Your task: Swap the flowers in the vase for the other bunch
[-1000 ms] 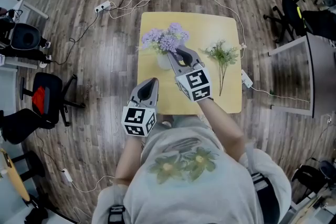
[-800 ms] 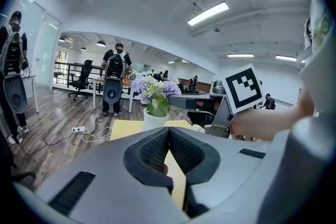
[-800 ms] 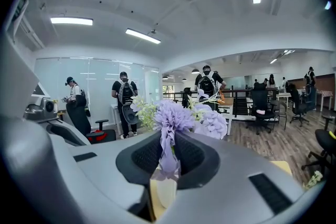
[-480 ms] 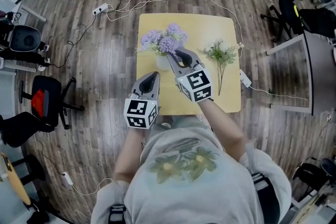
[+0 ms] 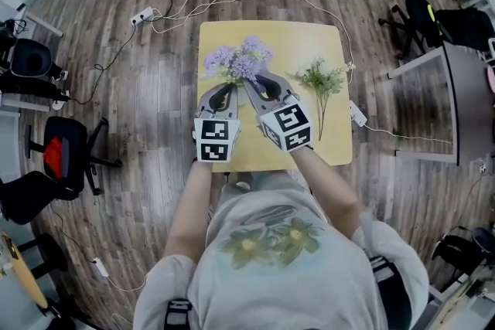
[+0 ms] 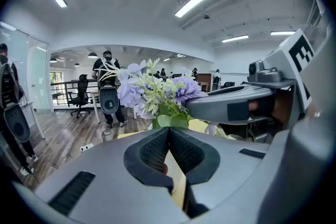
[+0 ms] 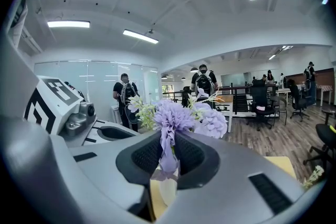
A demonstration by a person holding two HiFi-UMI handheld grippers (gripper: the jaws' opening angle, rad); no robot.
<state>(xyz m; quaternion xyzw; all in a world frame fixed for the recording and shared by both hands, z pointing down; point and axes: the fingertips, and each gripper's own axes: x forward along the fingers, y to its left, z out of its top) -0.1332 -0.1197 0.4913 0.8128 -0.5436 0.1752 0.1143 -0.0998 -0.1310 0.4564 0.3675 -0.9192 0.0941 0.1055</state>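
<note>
Two bunches sat on our tabletop (image 5: 298,39): we clenched the right tool (image 5: 259,81) on the purple flowers (image 5: 238,58) in the vase (image 7: 167,190), our left tool (image 5: 224,91) closed empty beside them, the green bunch (image 5: 323,81) lying apart.

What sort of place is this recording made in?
Probably an open-plan office: swivel chairs by desks, strip lights overhead, and a glass partition.

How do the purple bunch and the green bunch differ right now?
The purple bunch stands upright in the vase; the green bunch lies flat on the table. The right gripper grips the purple bunch; nothing touches the green bunch. Both sit on the same table.
</note>
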